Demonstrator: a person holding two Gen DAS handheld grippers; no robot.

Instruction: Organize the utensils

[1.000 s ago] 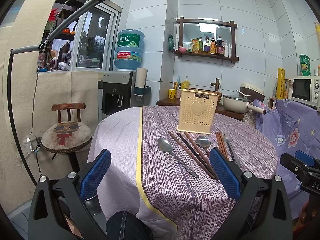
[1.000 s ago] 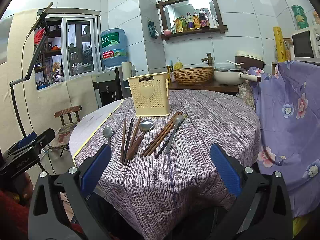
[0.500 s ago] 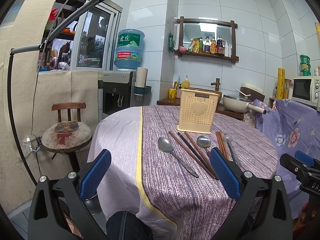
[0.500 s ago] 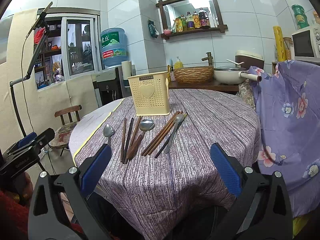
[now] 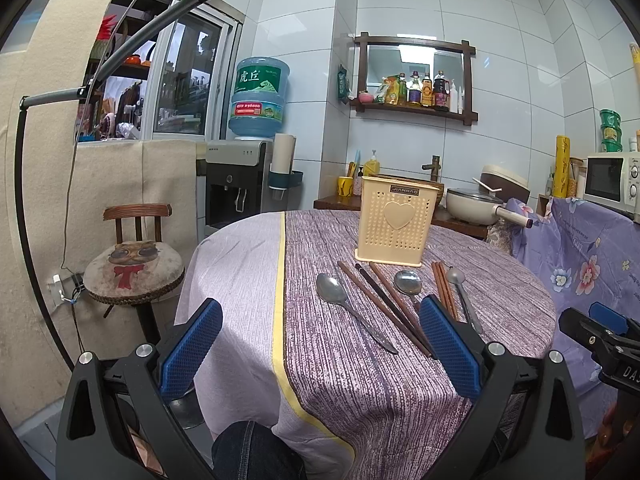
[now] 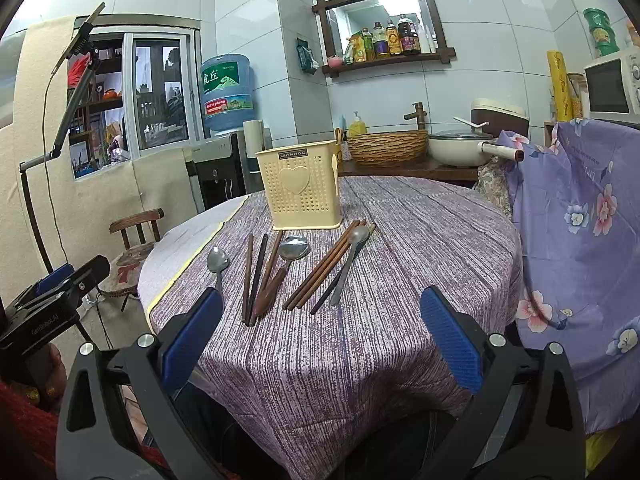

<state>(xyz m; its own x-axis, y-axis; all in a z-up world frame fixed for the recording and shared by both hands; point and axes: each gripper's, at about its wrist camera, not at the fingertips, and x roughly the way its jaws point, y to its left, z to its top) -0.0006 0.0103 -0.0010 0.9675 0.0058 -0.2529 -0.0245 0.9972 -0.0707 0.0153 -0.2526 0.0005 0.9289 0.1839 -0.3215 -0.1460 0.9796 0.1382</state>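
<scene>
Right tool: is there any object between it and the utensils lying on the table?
Nothing visible. The right tool is open and only bare tablecloth lies between it and the chopsticks and spoons before the holder.

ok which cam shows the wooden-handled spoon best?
Right wrist: the wooden-handled spoon lies fully in view, bowl to handle end, between the chopstick groups. In the left wrist view only its bowl shows clearly; the left claw's finger hides most of the handle.

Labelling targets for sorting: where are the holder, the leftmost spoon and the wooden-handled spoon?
holder (image 6: 299,188): right wrist view, front wall at the heart.
leftmost spoon (image 5: 331,284): left wrist view, bowl.
wooden-handled spoon (image 6: 295,247): right wrist view, bowl.
</scene>
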